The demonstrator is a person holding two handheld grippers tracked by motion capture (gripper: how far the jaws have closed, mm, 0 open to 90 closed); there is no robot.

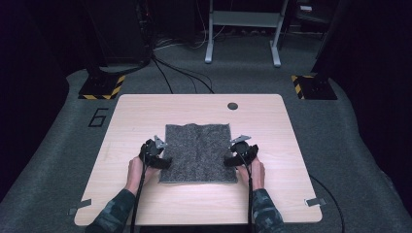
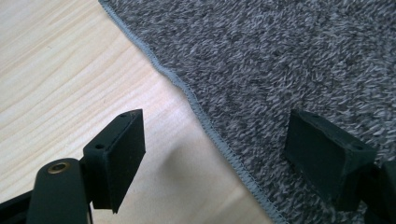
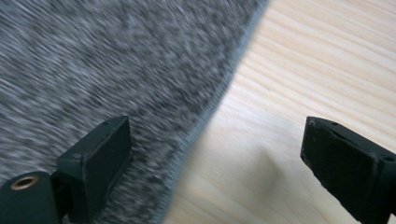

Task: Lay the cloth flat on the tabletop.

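Grey pile cloth, a towel or small mat, lies flat and square near the middle of the wooden table, slightly closer to the near edge than the far one. Left gripper sits at the cloth's left edge, near its near-left corner; right gripper sits at the right edge, opposite. Both stand with jaws apart and nothing clamped. In the left gripper view one jaw hangs over bare wood, the other over the pile, with the stitched hem running between them. The right gripper view shows the same straddle across the hem, though blurred. Whether either jaw touches the cloth I cannot tell. Handling, as a judgement: soft, limp, light, with a thick fuzzy surface that should give the pads good friction. It will sag and fold when lifted, not hold shape. Best purchase is the bound hem on each side, pinched with one pad under the edge and one on top, both sides matched so it lifts level. Risk is catching only pile fibres.
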